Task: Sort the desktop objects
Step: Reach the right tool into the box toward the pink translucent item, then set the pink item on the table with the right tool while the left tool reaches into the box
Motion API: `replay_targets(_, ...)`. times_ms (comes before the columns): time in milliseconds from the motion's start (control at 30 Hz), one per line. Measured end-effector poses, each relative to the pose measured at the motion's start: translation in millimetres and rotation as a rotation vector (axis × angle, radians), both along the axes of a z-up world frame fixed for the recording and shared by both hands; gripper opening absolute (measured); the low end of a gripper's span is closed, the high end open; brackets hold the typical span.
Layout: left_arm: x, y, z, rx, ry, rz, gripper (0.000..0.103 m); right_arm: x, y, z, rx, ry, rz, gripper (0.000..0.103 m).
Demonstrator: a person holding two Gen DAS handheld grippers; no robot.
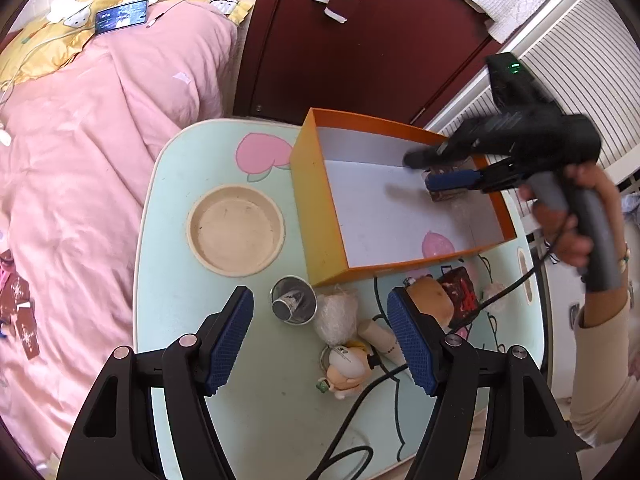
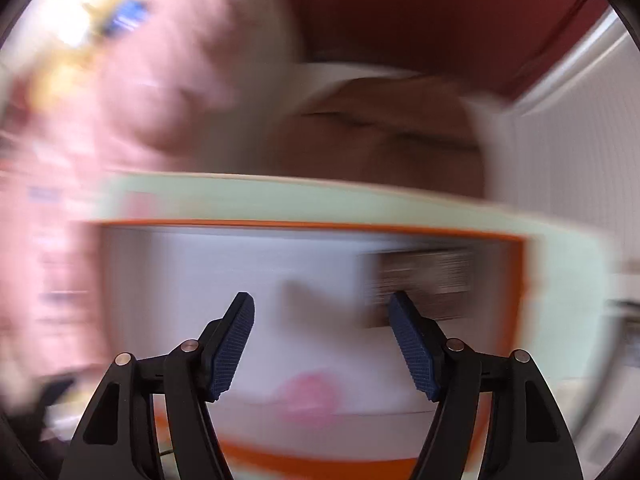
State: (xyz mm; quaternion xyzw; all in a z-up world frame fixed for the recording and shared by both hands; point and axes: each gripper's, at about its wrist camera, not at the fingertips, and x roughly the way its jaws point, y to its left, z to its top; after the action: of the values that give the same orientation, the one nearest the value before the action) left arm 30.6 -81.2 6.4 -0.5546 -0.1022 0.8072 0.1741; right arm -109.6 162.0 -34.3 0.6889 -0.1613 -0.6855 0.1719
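Note:
An orange box (image 1: 316, 200) with a white inside stands on the pale green table (image 1: 180, 184). My right gripper (image 1: 436, 168) hangs over the box's far right part, held by a hand. In the blurred right wrist view that right gripper (image 2: 322, 312) is open with nothing between its fingers. A dark packet (image 2: 424, 284) lies on the box floor just right of the right finger, and a pink item (image 2: 316, 396) lies nearer. My left gripper (image 1: 320, 294) is open above a metal cup (image 1: 293, 300) and a crumpled plastic ball (image 1: 336, 316), holding nothing.
A beige bowl (image 1: 236, 230) sits left of the box. In front of the box lie a small figurine (image 1: 346, 368), a brown plush (image 1: 432, 300), a dark red packet (image 1: 460, 288) and a black cable (image 1: 360, 400). A bed with a pink quilt (image 1: 80, 140) borders the table's left.

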Motion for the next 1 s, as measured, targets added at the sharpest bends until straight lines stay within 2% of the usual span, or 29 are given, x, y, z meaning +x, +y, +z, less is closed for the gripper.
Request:
replay_targets(33,1,-1,-1,-0.001,-0.001,0.002,0.070,2,3,2,0.007,-0.002,-0.004,0.058)
replay_targets(167,1,-4,-3,0.003,-0.008,0.010,0.070,10,13,12,0.227,0.041,0.006,0.058)
replay_targets(267,1,-4,-4,0.000,-0.012,0.010,0.070,18,10,-6,0.150,-0.124,0.120,0.058)
replay_targets(367,1,-4,-4,0.001,-0.012,0.008,0.070,26,4,-22,0.197,-0.231,0.212,0.058)
replay_targets(533,1,-4,-5,0.007,-0.011,0.013,0.070,30,-1,-37,0.265,-0.351,0.302,0.059)
replay_targets(567,1,-4,-5,0.008,-0.013,0.015,0.070,31,-4,-38,0.290,-0.359,0.320,0.056)
replay_targets(667,2,-5,-4,0.007,-0.014,0.018,0.070,37,-9,-37,0.332,-0.362,0.358,0.037)
replay_targets(767,0,-6,0,0.000,-0.007,0.022,0.070,42,-12,-36,0.334,-0.356,0.374,0.037)
replay_targets(867,-3,-5,11,-0.004,0.010,0.011,0.070,46,-7,-26,0.256,-0.321,0.338,0.037)
replay_targets(1000,-12,7,36,-0.008,0.057,-0.050,0.070,50,22,22,0.134,-0.149,0.225,0.037)
